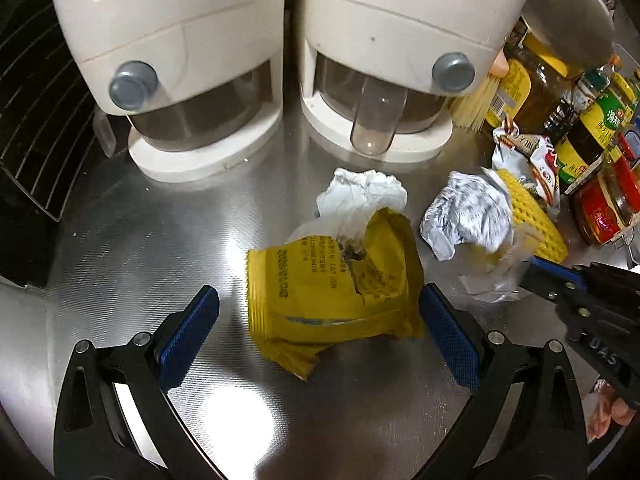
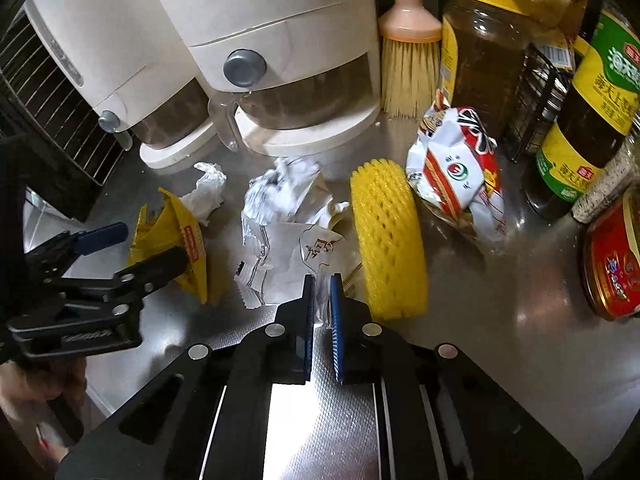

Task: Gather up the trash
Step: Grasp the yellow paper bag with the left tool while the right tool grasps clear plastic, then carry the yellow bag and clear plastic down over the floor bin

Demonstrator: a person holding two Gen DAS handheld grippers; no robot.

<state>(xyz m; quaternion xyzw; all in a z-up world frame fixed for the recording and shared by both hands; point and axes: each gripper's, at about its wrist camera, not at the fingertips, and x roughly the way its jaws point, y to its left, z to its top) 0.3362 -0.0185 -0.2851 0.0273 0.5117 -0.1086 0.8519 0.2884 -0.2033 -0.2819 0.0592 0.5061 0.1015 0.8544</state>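
Note:
A torn yellow snack wrapper [image 1: 332,296] lies on the steel counter [image 1: 160,240] between the pads of my open left gripper [image 1: 318,306]; it also shows in the right wrist view [image 2: 176,240]. A crumpled white tissue [image 1: 360,196] lies just behind it. My right gripper [image 2: 322,292] is shut on the near edge of a crumpled white printed wrapper [image 2: 288,248]. That wrapper also shows in the left wrist view [image 1: 468,216]. A yellow foam fruit net [image 2: 388,236] lies right of it, and a red-and-white snack bag [image 2: 460,184] farther right.
Two white dispensers [image 1: 192,60] stand at the back of the counter. A black wire rack [image 1: 36,120] is at the left. Sauce bottles and jars [image 2: 588,120] crowd the right side, with a brush [image 2: 408,64] leaning behind.

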